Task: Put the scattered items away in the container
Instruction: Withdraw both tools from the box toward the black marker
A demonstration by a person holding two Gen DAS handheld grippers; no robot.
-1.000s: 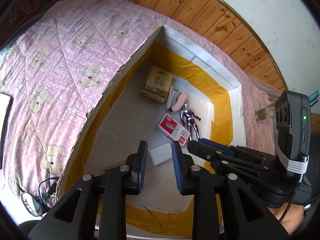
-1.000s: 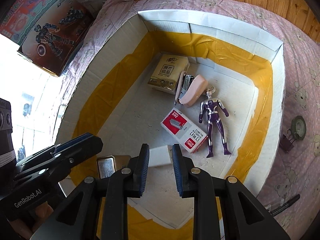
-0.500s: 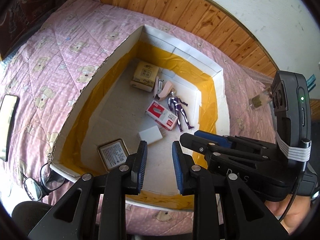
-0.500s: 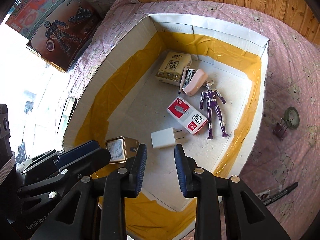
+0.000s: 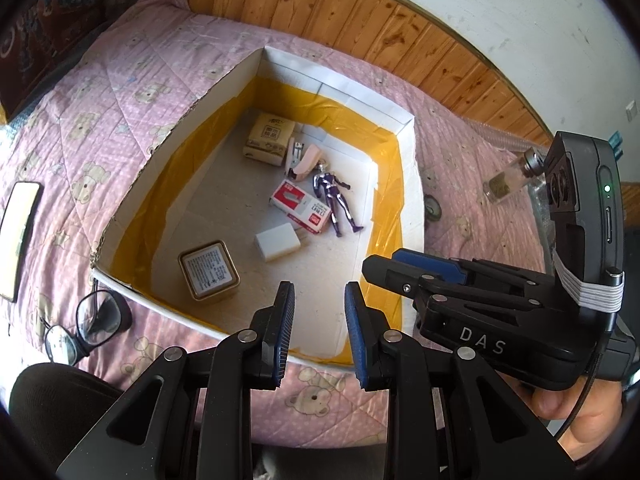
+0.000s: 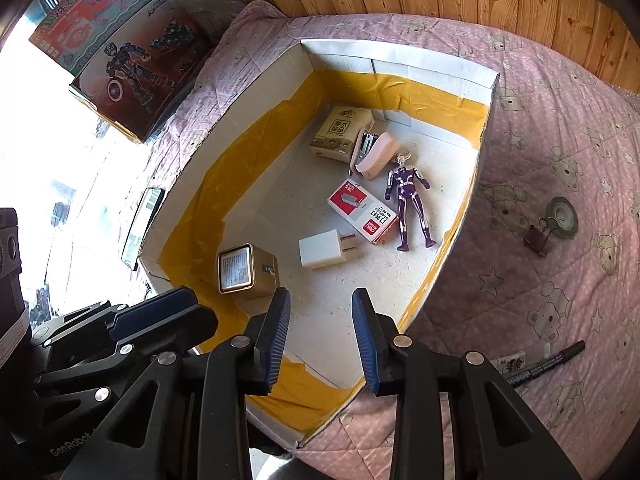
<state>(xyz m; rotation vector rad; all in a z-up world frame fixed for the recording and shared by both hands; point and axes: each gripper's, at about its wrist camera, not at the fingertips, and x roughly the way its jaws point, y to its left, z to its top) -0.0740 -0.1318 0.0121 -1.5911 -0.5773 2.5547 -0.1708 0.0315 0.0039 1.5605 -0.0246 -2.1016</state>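
A cardboard box [image 5: 408,128] lined with yellow tape lies on a pink bear quilt. On its floor are a gold tin [image 5: 208,270], a white charger plug [image 5: 278,242], a red staples box [image 5: 300,206], a purple figure [image 5: 334,194], a pink stapler [image 5: 306,160] and a tan carton [image 5: 268,138]. My left gripper [image 5: 319,292] hovers above the box's near edge, open by a narrow gap and empty. My right gripper [image 6: 321,296] hangs beside it over the same edge; its jaws are opening with nothing between them. The tin [image 6: 240,270] and plug [image 6: 324,254] lie just beyond its fingertips.
On the quilt outside the box lie glasses [image 5: 86,328], a phone [image 5: 18,236], a tape roll [image 6: 562,216], a binder clip [image 6: 538,238] and a marker [image 6: 548,362]. A small bottle [image 5: 506,182] lies at far right. A toy carton [image 6: 124,48] sits at the bed's corner.
Both grippers have risen and drawn back from the box floor to its near edge. The right jaws have spread wider. The gold tin has come into view.
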